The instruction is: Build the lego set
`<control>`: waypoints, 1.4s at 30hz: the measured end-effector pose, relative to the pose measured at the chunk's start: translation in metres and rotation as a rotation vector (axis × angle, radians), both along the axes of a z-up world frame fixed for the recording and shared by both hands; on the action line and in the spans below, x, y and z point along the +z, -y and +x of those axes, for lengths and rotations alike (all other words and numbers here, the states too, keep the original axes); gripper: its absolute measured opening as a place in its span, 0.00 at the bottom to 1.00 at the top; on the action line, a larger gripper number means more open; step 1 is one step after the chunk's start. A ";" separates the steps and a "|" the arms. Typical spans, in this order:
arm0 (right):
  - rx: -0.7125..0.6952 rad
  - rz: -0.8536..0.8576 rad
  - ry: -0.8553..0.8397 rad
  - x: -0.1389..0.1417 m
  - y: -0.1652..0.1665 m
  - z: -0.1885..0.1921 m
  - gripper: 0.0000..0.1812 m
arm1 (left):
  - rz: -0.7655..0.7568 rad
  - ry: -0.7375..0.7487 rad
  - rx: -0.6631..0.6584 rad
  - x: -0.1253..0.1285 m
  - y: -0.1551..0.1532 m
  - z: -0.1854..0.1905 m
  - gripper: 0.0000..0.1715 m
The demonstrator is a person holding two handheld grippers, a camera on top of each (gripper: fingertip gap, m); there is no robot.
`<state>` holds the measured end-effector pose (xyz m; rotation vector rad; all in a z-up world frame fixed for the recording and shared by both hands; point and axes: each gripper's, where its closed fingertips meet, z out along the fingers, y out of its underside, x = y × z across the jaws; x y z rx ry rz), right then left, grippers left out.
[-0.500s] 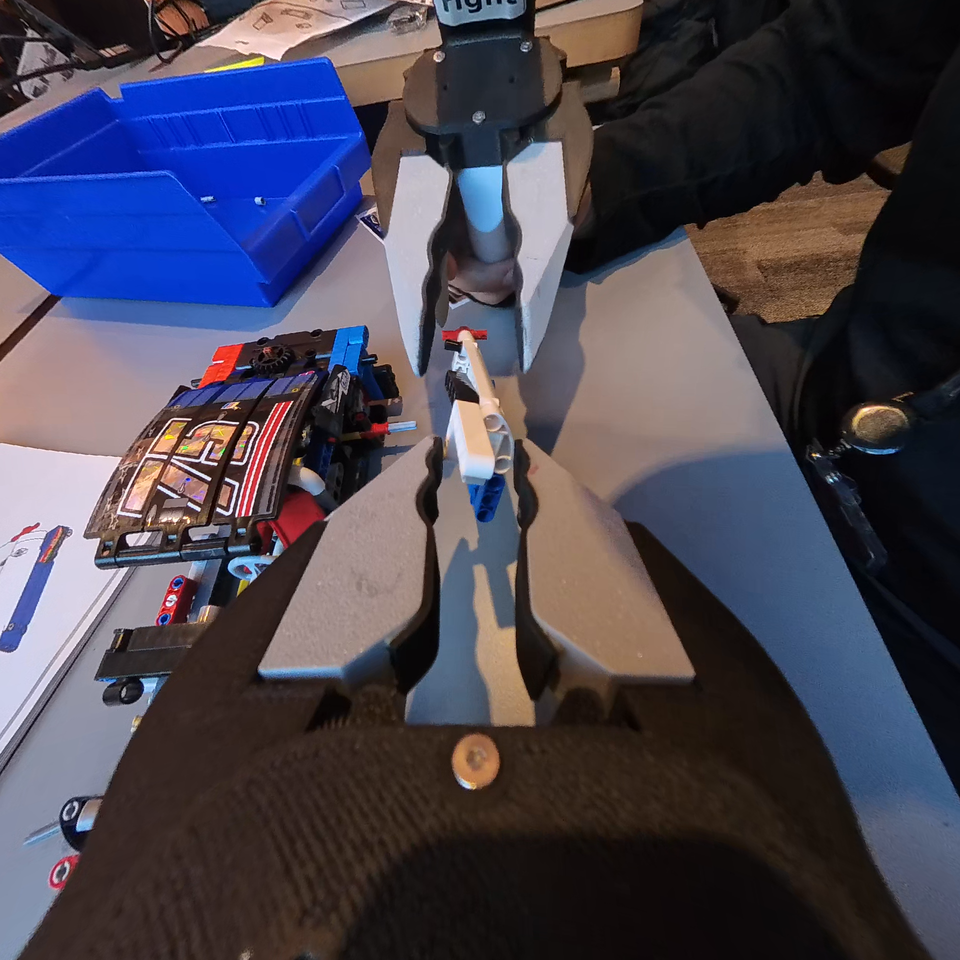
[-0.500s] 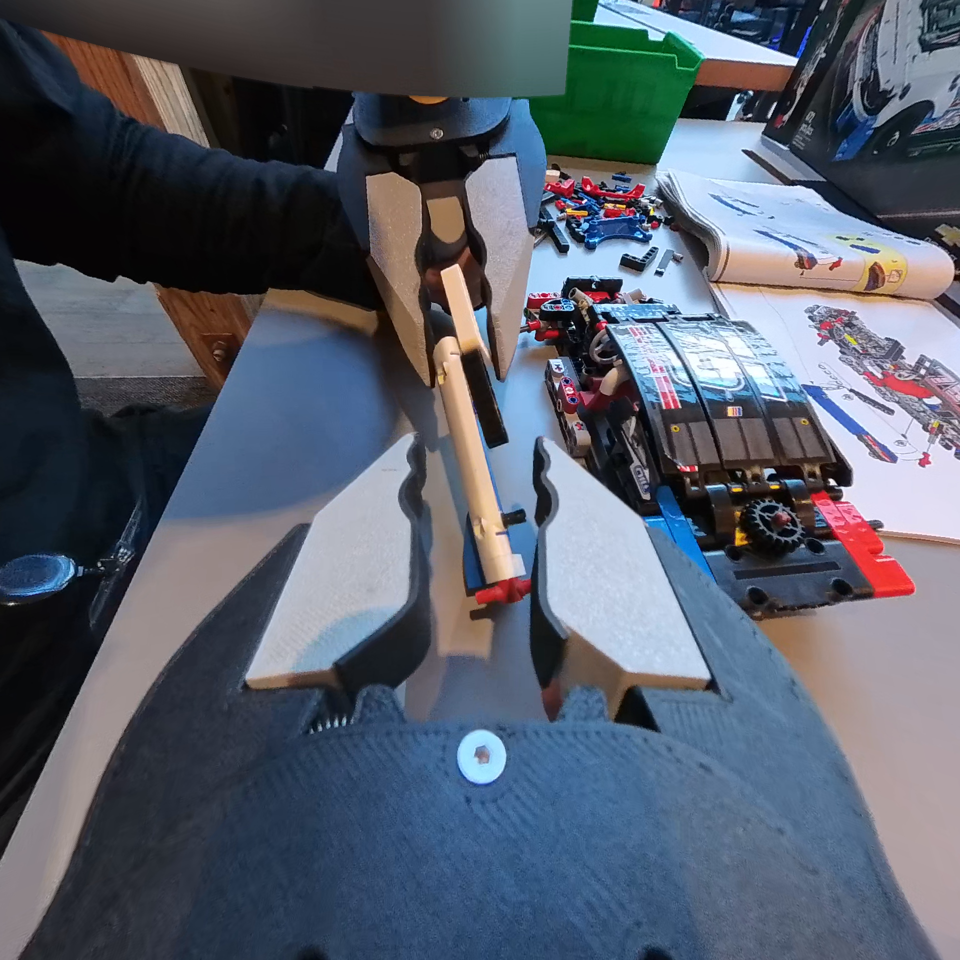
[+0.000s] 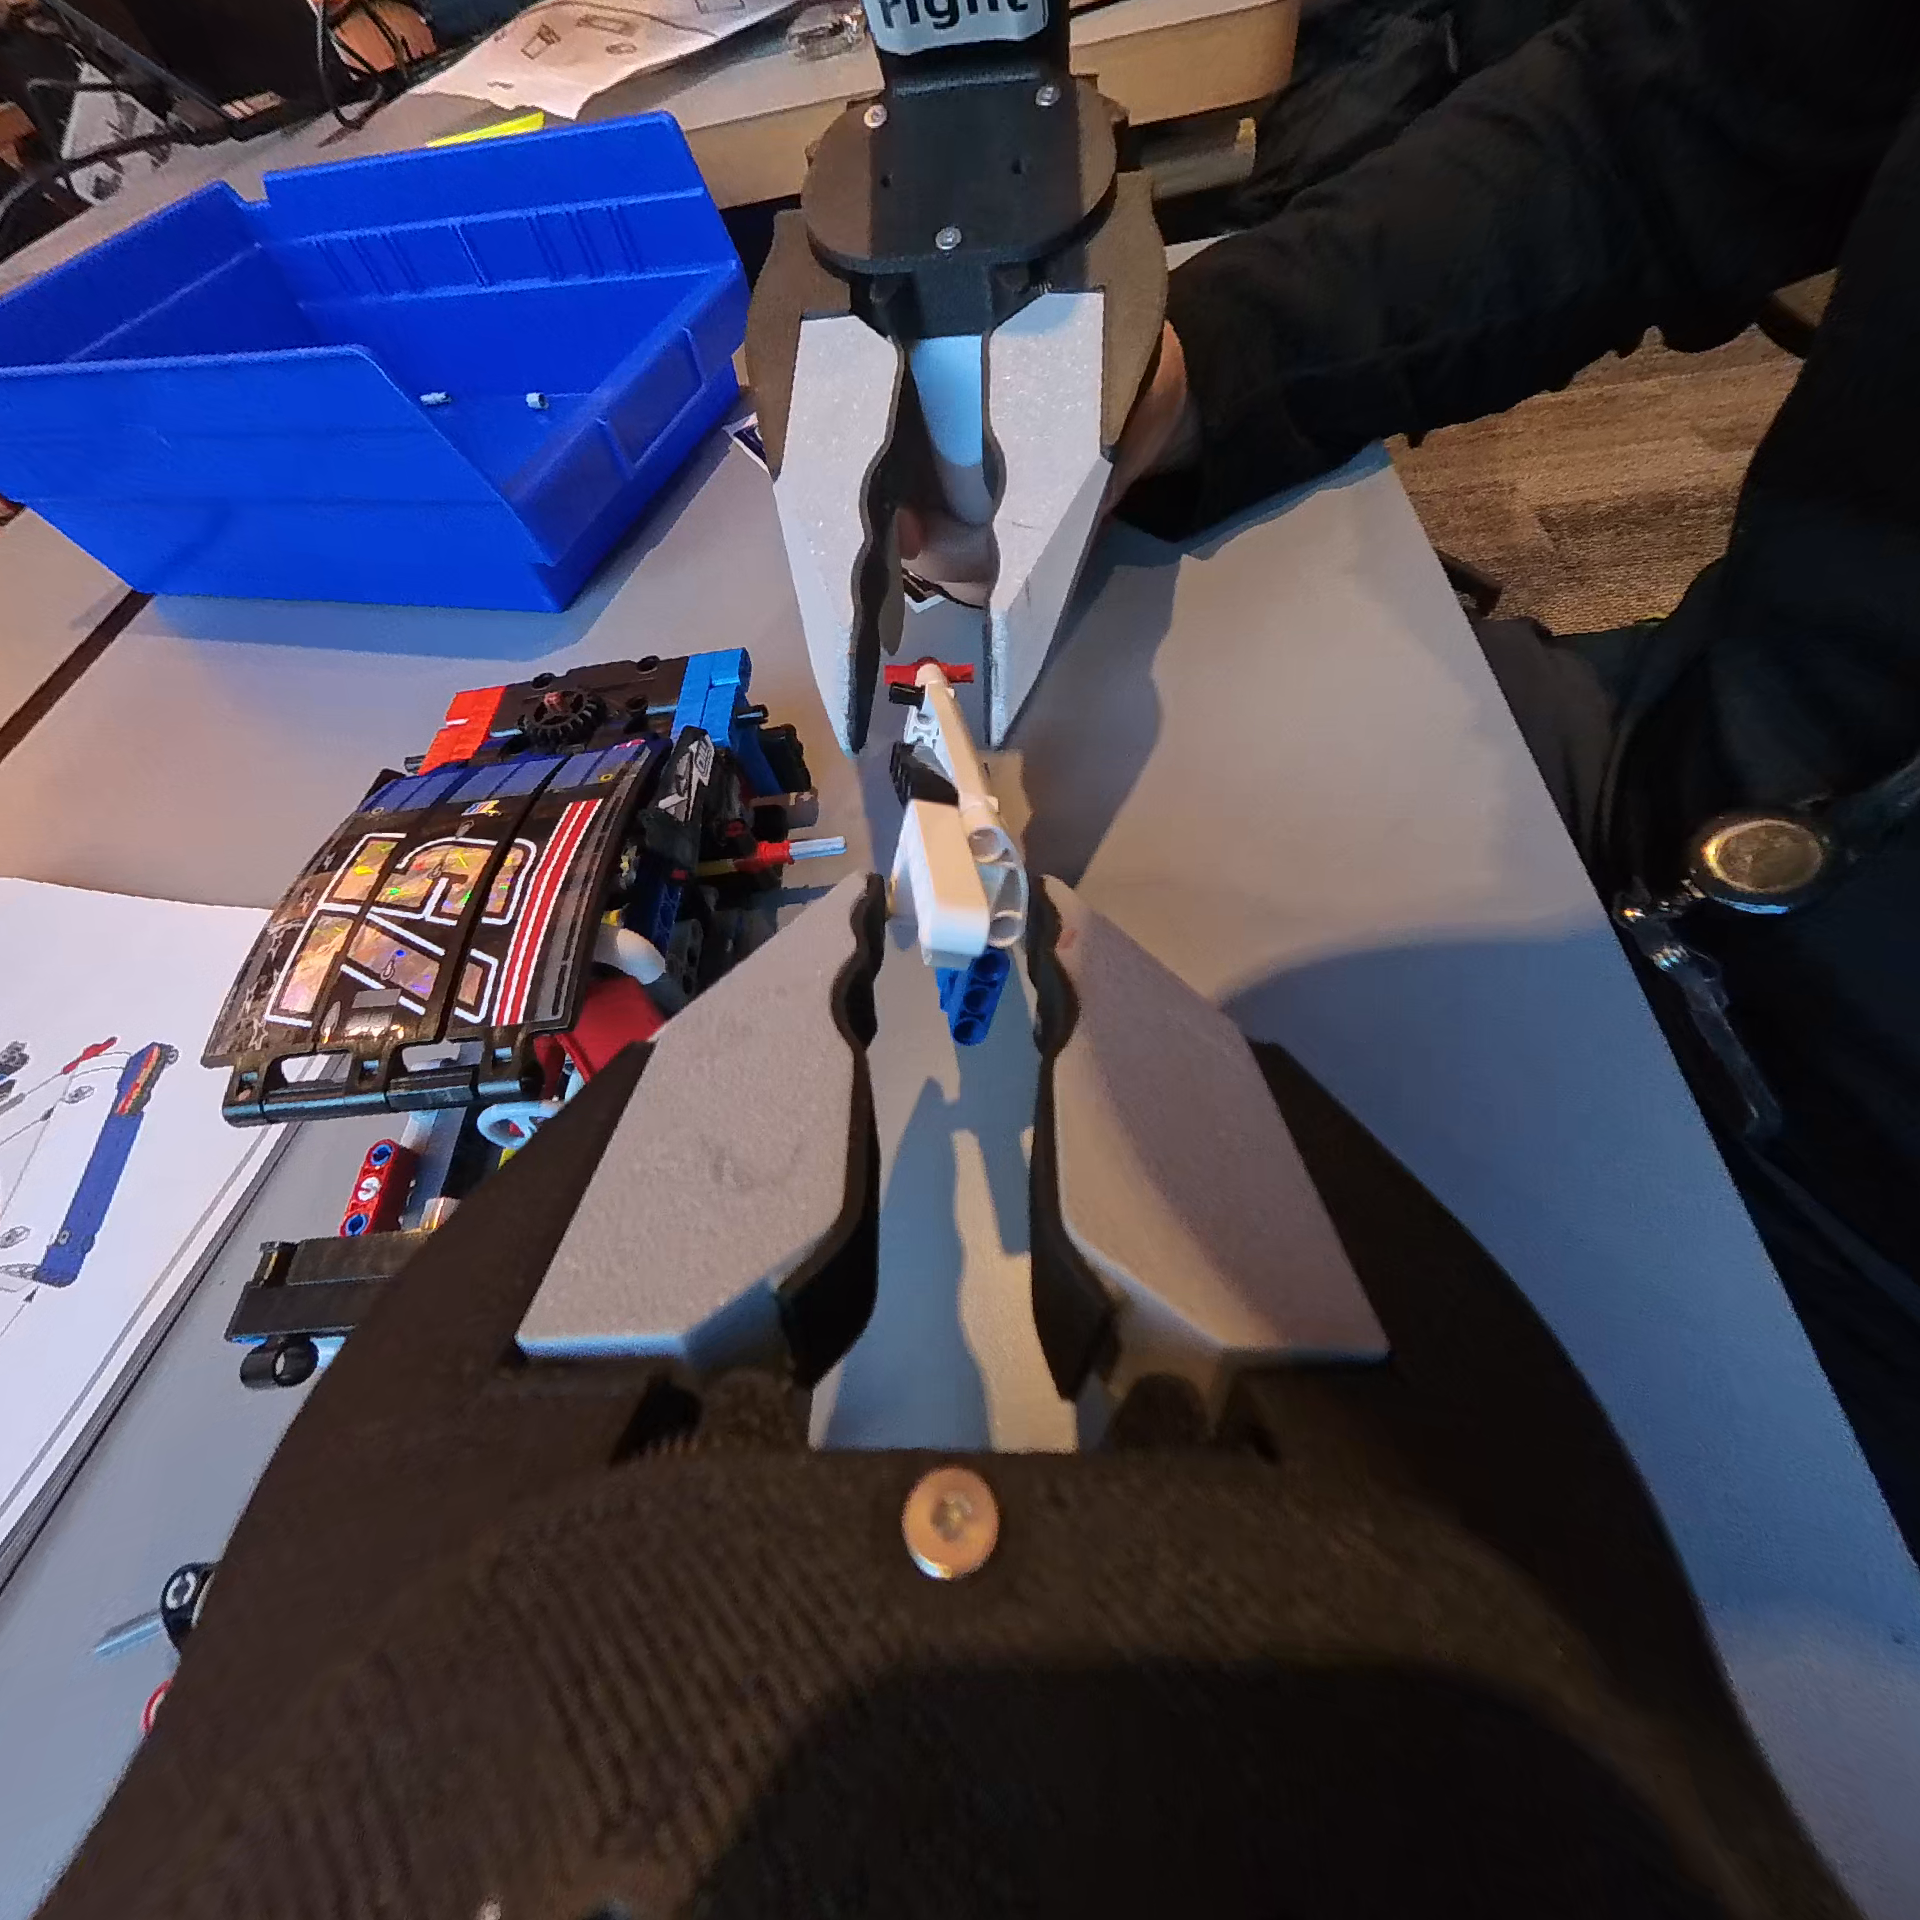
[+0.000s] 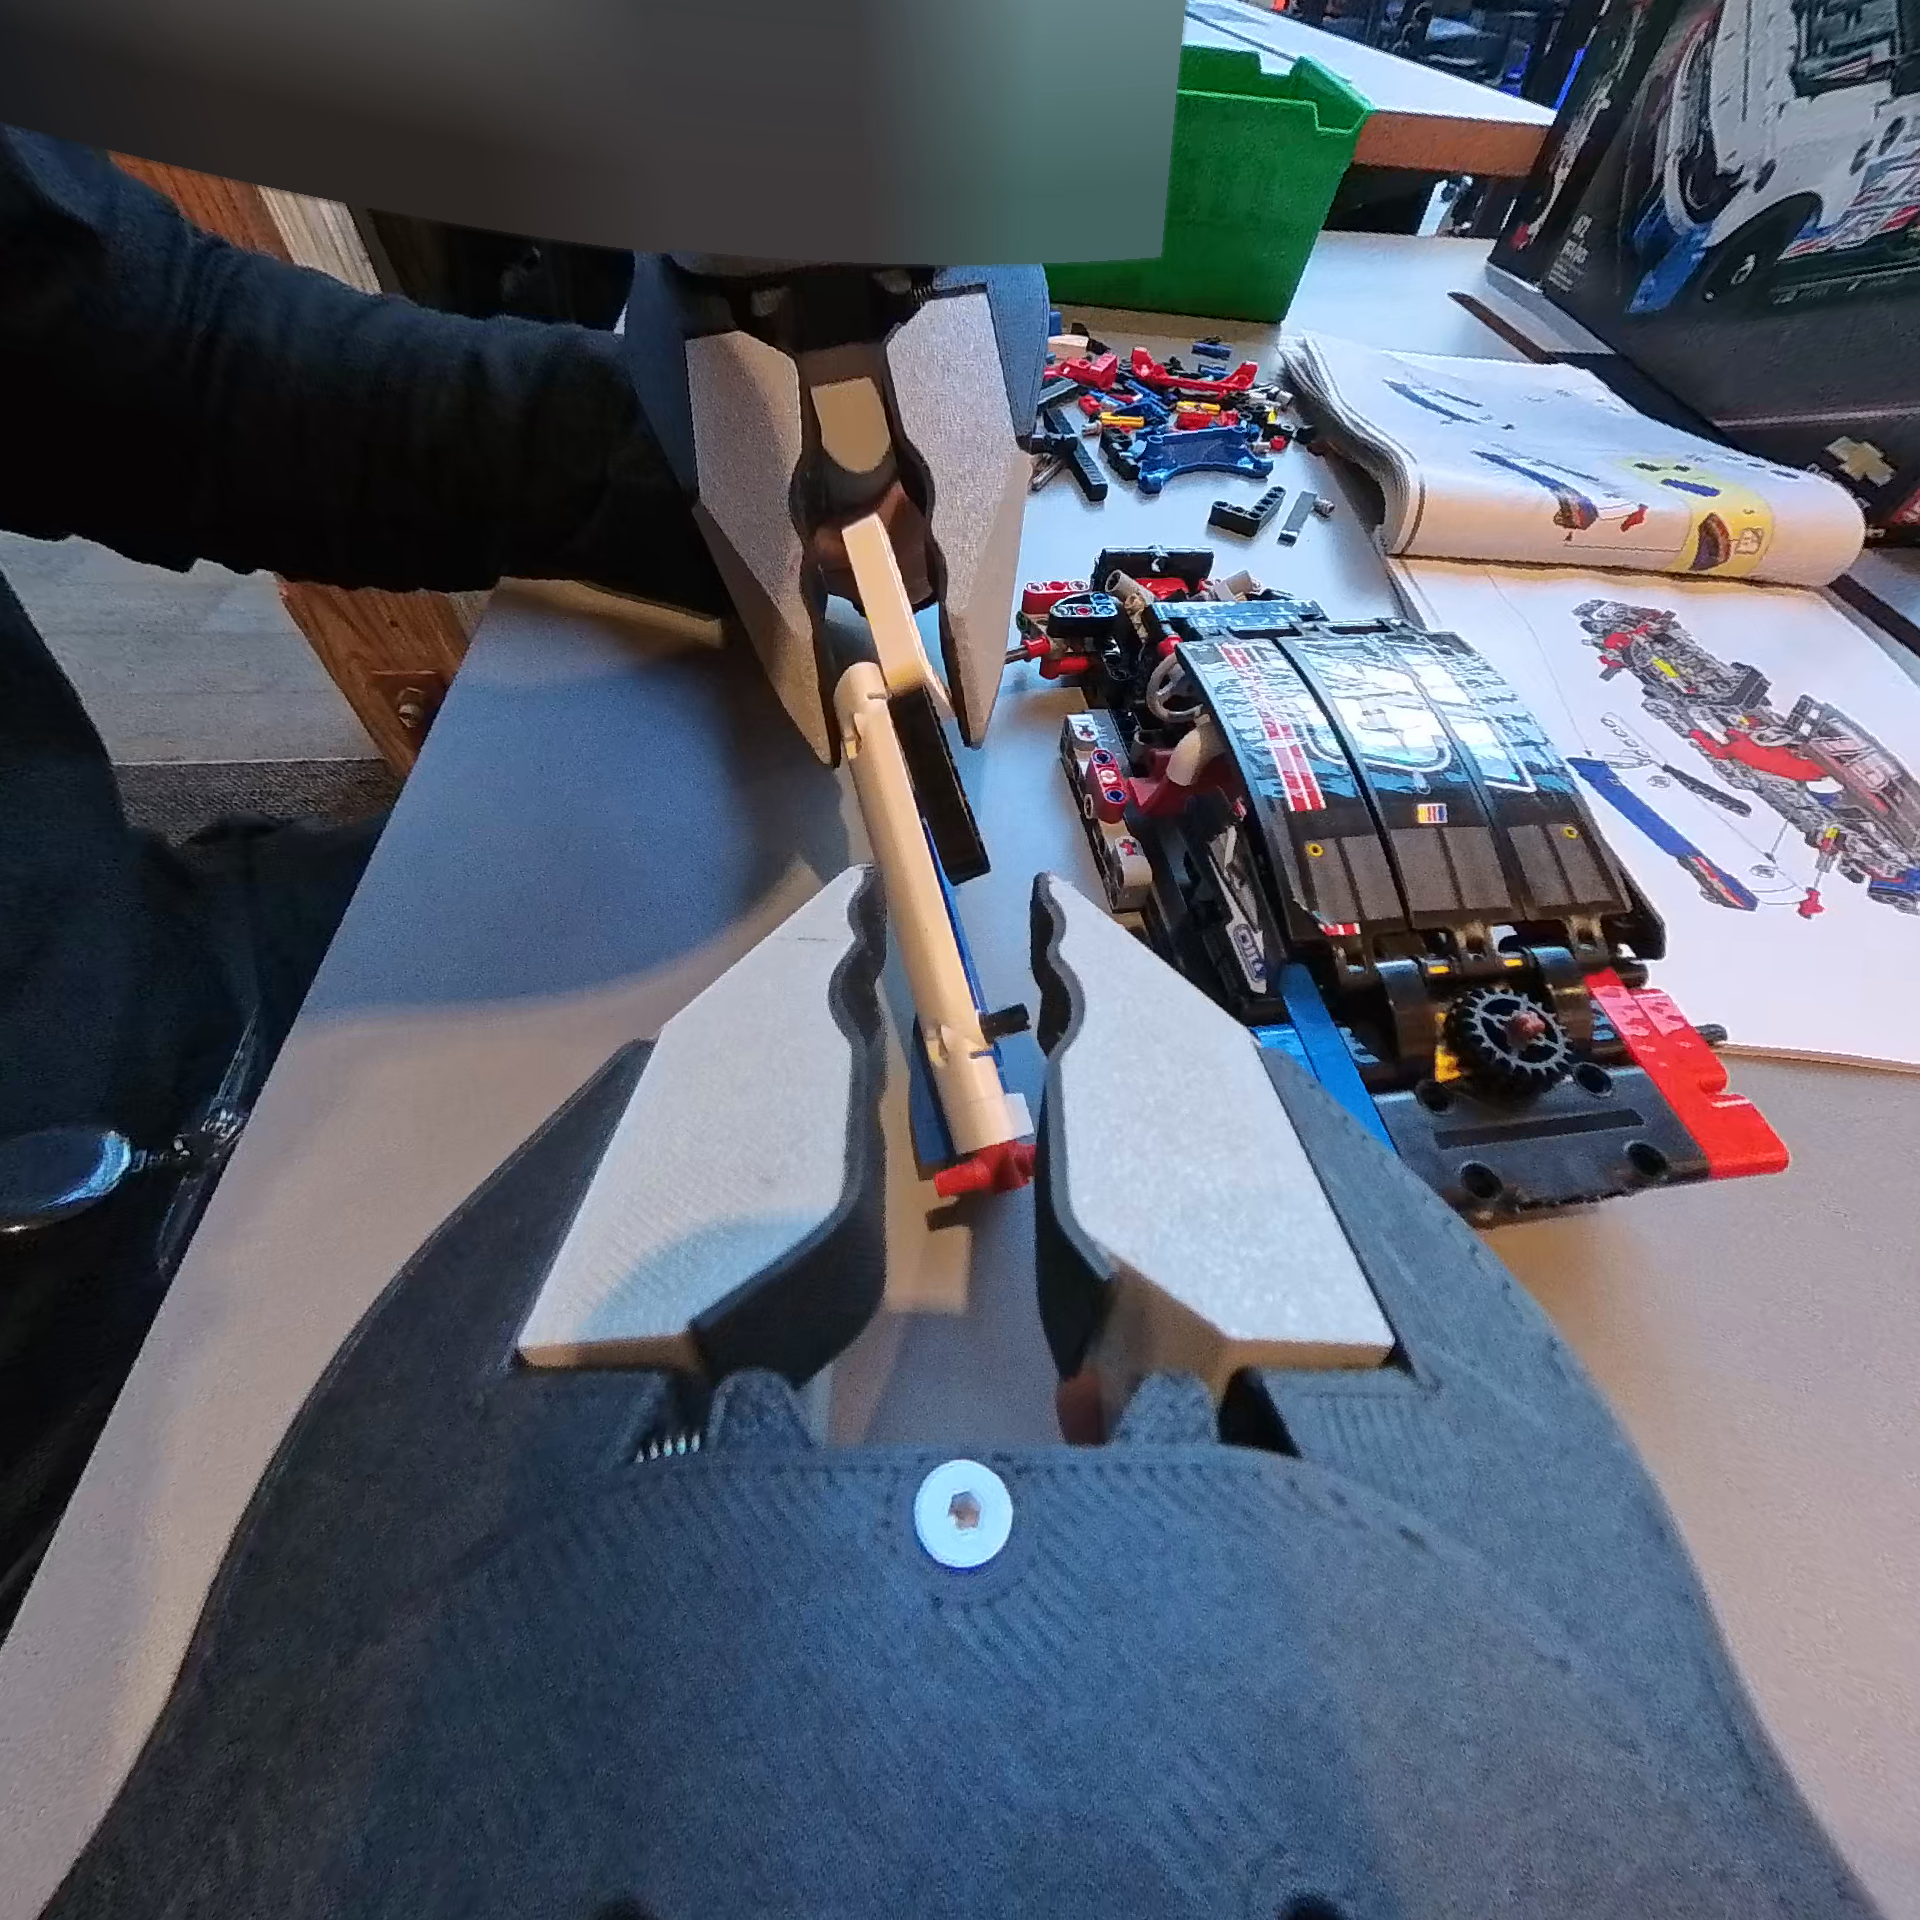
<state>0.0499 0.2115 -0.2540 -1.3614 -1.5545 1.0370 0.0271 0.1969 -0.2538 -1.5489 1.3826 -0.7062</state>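
left hand-held gripper (image 3: 951,914) grasping lego beam (image 3: 961,873) | right hand-held gripper (image 4: 956,1039) released around far end

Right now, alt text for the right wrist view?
A long white, blue and black lego sub-assembly spans between the right tool in the foreground and the left tool opposite. Right of it on the grey table sit a part-built black car model, loose parts and open instruction booklets.

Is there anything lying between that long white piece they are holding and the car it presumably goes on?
Nothing visible. The white piece hangs between the left gripper and right gripper, beside the car. Only a bare strip of table shows between them. Where on the car it attaches cannot be told.
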 end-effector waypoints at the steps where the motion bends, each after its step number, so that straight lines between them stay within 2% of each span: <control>1: 0.001 -0.002 -0.001 0.000 0.000 0.000 0.14 | 0.001 -0.002 0.000 0.000 0.000 0.000 0.14; 7: 0.012 -0.005 0.005 -0.001 0.002 0.000 0.11 | 0.005 -0.007 0.001 -0.001 0.000 0.000 0.14; 30: -0.003 0.002 -0.011 0.002 0.000 0.000 0.10 | 0.002 -0.017 0.008 -0.004 -0.002 0.000 0.14; 42: -0.079 -0.003 -0.122 0.028 -0.020 0.016 0.10 | 0.007 -0.033 0.004 -0.007 -0.001 0.000 0.15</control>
